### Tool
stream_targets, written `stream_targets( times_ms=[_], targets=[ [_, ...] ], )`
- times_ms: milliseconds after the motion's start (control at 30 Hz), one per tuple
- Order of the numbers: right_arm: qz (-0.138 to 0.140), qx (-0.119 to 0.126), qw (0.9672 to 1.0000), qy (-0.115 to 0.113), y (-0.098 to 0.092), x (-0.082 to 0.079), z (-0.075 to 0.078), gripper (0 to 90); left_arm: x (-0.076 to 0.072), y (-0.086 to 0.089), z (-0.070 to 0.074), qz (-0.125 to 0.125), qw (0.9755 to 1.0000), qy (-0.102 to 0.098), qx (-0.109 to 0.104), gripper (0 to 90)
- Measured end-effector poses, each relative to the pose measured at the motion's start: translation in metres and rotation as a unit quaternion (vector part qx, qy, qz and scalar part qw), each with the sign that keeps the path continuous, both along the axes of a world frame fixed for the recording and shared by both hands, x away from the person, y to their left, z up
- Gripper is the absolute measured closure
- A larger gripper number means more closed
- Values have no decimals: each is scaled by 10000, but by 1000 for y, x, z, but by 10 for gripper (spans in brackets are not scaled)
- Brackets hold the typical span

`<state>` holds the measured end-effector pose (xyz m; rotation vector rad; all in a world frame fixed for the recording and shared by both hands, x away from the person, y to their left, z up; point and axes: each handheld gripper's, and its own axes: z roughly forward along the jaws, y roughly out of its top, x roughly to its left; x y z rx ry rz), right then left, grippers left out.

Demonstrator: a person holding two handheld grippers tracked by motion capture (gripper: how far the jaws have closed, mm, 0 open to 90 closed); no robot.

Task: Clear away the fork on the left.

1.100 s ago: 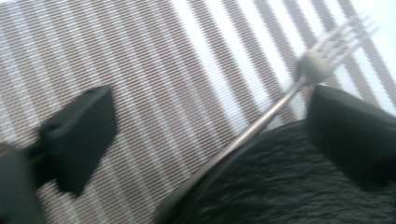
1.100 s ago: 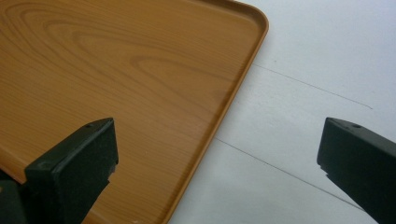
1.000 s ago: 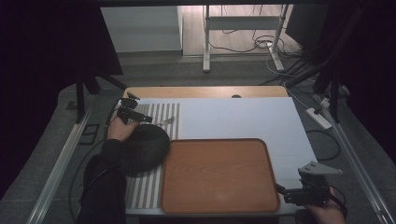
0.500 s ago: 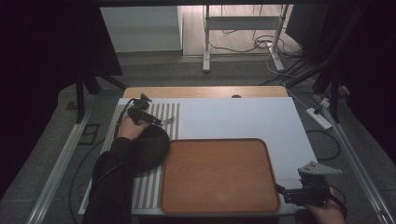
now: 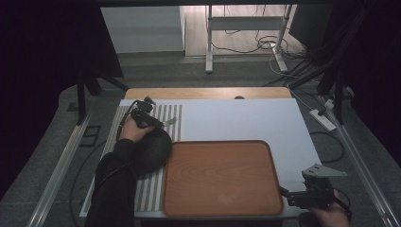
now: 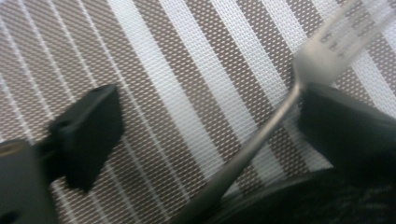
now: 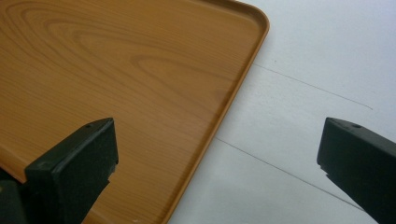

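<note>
Left gripper view: wide fingers point(image 6: 88, 135) straddle a stiff, slippery steel fork point(image 6: 261, 135); best pinched mid-handle. Right gripper point(image 7: 219, 163) gapes empty.

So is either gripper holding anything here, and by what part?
Right gripper: nothing, jaws wide open. Left gripper: open around a fork, its neck against one jaw; no grip evident.

The table point(image 5: 208, 93) is seen as a wooden top, bare only along its far edge. Most of it is covered by a white sheet point(image 5: 246, 120). A striped woven mat point(image 5: 156, 118) is laid along the left edge. A wooden tray point(image 5: 222, 177) is set near the front edge, touching the mat's right side. A dark round object point(image 5: 152, 150) and a fork point(image 6: 261, 135) are carried on the mat.
</note>
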<state>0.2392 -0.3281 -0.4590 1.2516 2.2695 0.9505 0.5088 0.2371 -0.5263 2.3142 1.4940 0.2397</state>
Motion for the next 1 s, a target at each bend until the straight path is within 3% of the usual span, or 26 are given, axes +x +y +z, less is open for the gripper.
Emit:
stream_targets(
  times_ms=[133, 267, 300, 333, 367, 467, 600, 867, 1000],
  targets=[
    [8, -11, 10000, 4, 0, 0, 0, 0, -4, 9, 2, -1, 9998, -163, -96, 305],
    [15, -16, 10000, 8, 0, 0, 0, 0, -5, 13, 2, -26, 9996, -269, -90, 367],
    [12, -16, 10000, 7, 0, 0, 0, 0, -7, 14, 2, -78, 9994, -314, -103, 503],
    [12, -16, 10000, 7, 0, 0, 0, 0, -7, 16, 2, -139, 9992, -331, -163, 503],
    [14, -15, 10000, 8, 0, 0, 0, 0, -8, 16, 2, -150, 9991, -355, -157, 557],
    [13, -17, 10000, 10, 0, 0, 0, 0, -8, 17, 3, -307, 9988, -374, -121, 565],
    [8, -13, 10000, 12, 0, 0, 0, 0, -9, 19, 3, -588, 9975, -390, -104, 789],
    [-3, 10, 10000, 13, 0, 0, 0, 0, -7, 25, 5, -1022, 9942, -323, -116, 848],
    [-9, 21, 10000, 24, 0, 0, 0, 0, -6, 36, 6, -943, 9952, -195, -196, 849]
  ],
)
